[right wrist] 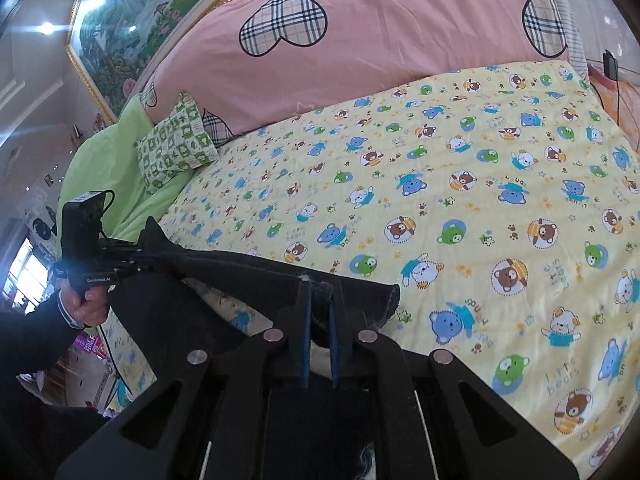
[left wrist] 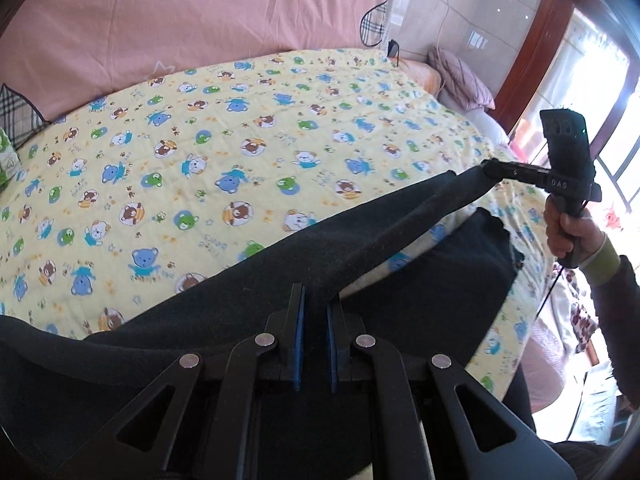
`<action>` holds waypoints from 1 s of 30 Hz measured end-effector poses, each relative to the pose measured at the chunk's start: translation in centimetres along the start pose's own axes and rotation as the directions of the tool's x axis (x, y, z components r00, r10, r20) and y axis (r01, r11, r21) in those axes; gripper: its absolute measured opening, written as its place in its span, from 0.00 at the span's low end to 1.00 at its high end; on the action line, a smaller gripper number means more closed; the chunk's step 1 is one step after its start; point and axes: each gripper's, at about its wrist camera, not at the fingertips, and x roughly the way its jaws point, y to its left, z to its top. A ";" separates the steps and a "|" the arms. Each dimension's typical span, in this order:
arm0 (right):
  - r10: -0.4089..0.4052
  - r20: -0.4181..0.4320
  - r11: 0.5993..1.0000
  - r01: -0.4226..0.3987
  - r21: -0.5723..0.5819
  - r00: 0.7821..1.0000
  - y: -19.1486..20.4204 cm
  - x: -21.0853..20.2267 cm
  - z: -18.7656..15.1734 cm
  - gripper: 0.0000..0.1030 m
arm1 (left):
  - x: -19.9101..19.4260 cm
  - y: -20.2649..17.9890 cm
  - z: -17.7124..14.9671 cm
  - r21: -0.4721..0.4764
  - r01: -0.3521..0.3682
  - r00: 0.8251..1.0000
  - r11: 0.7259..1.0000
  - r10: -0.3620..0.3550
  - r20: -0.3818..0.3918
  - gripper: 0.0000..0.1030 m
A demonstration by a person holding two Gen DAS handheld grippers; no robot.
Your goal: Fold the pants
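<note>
Dark, almost black pants [left wrist: 224,320] hang stretched between my two grippers above the near edge of the bed. In the left wrist view my left gripper [left wrist: 316,294] is shut on a fold of the fabric, blue pads pressed against it. At the right, my right gripper [left wrist: 491,169] pinches the far end of the same edge, held by a hand [left wrist: 568,228]. In the right wrist view the right gripper [right wrist: 320,294] is shut on the pants [right wrist: 248,272], and the left gripper [right wrist: 141,258] clamps the other end at the left. A lower layer of cloth droops below the taut edge.
A yellow quilt printed with bears [left wrist: 240,152] covers the bed. A pink duvet with plaid hearts [right wrist: 360,40] is piled at the back, with a green patterned pillow [right wrist: 176,148] at its left. A purple cushion [left wrist: 460,80] lies by the window side.
</note>
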 end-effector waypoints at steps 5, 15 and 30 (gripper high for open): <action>0.004 0.010 0.999 -0.003 -0.044 1.000 1.0 -2.3 -1.7 0.08 | -1.3 -1.8 -2.2 -0.011 0.029 0.999 1.000 -0.029 0.017 0.08; -0.067 -0.081 0.991 0.057 -0.119 0.994 1.9 -3.2 -6.5 0.08 | -0.5 -3.7 -5.7 -0.008 0.063 0.998 0.998 -0.063 -0.008 0.08; -0.128 -0.095 0.986 0.116 -0.118 0.987 1.9 -4.3 -8.4 0.07 | 0.9 -4.4 -7.7 -0.003 0.118 0.993 0.993 -0.118 -0.024 0.08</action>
